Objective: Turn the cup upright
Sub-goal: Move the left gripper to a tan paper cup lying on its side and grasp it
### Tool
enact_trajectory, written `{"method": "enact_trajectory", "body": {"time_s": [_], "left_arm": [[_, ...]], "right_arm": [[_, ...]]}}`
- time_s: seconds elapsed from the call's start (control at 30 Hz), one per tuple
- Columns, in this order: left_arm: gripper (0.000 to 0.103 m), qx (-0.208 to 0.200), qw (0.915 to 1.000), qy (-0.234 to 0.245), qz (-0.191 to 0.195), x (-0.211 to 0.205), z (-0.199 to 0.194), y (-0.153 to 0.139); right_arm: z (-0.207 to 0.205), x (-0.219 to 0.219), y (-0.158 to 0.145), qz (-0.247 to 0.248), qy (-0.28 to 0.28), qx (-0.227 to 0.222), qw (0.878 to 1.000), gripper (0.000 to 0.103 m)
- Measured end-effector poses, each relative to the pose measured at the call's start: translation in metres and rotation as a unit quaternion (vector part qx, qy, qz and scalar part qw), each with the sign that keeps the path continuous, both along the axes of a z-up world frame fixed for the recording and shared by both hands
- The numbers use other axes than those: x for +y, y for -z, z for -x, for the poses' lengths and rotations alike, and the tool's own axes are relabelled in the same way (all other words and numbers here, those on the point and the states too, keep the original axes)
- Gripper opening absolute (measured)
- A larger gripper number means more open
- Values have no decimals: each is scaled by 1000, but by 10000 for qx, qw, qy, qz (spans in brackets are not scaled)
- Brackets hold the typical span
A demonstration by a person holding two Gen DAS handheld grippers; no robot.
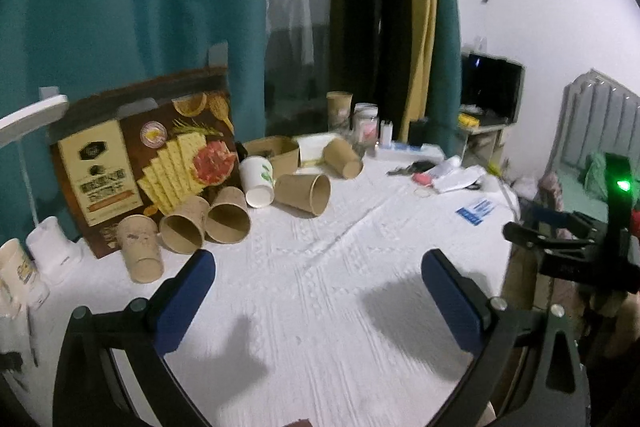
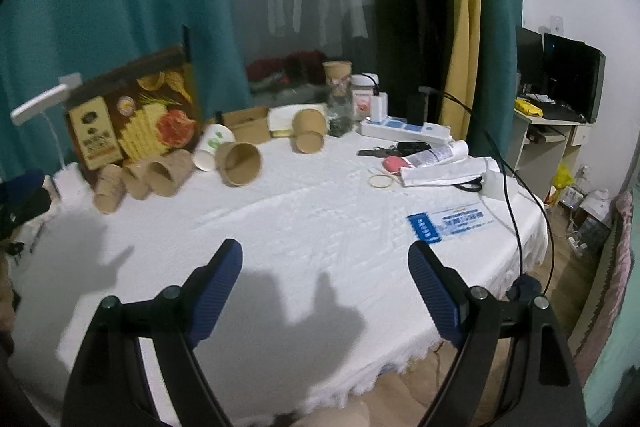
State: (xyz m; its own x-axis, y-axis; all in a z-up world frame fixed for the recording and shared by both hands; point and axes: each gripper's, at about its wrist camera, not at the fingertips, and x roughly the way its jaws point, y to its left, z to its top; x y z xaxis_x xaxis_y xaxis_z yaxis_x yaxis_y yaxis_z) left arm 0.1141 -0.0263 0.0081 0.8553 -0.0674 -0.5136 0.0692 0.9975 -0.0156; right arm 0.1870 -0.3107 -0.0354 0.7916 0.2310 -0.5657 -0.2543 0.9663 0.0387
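Several brown paper cups lie on their sides on the white tablecloth (image 1: 320,287). The nearest to the middle is a brown cup (image 1: 303,193), also in the right wrist view (image 2: 239,163), mouth toward me. A white cup with a green print (image 1: 258,181) lies beside it. More brown cups (image 1: 228,215) lie to the left by the cracker box, and another (image 1: 343,159) lies farther back. My left gripper (image 1: 318,267) is open and empty above the cloth, well short of the cups. My right gripper (image 2: 325,259) is open and empty near the table's front edge.
A cracker box (image 1: 148,163) leans against the teal curtain at the left. A cardboard box (image 1: 276,151), jars (image 1: 365,127), a power strip (image 2: 404,129), a tube, keys, rubber bands and papers (image 2: 452,223) lie at the back and right. The other gripper's body (image 1: 576,247) shows at the right edge.
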Motion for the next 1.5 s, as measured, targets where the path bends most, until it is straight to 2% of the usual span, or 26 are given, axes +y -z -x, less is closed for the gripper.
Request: {"method": "enact_trajectory", "body": {"time_s": [0.13,0.3,0.4,0.5,0.6,0.63,0.73,0.87,1.13,1.23,1.37,1.5], "left_arm": [[103,644,9978,165,73,-12,-68,8],[103,1141,9914,602,-227,-43,-156,21],[103,1522,9851,799,-35,-56,-211,35],[103,1782,9817,672,-46,-68,-271,51],[103,2047,9761,620,384,-72,-314,57],[103,2043,9757,616,496,-75,-325,56],[103,2004,9777,428,466,-87,-360,55],[103,2317,9705,126,647,-90,-413,71],[102,2502,9671,-71,449,-99,-450,99],[85,2472,9677,-233,446,-97,-454,106],[69,2682,9607,-242,676,-93,-464,121],[65,2699,9588,-185,862,-87,-463,122]], "right_arm": [[-49,-16,10,89,-11,228,9997,83],[-106,-42,21,319,147,385,9986,83],[-140,-55,28,428,213,447,9979,83],[-175,-66,35,405,219,565,9973,83],[-201,-74,37,367,259,565,9974,83],[-205,-75,37,350,253,528,9977,83],[-219,-80,39,228,254,479,9983,83],[-224,-80,40,72,190,427,9989,83],[-217,-82,42,-125,183,372,9991,83],[-209,-85,39,-201,242,331,9990,83],[-199,-86,34,-217,230,292,9991,83],[-190,-86,29,-217,247,290,9990,83]]}}
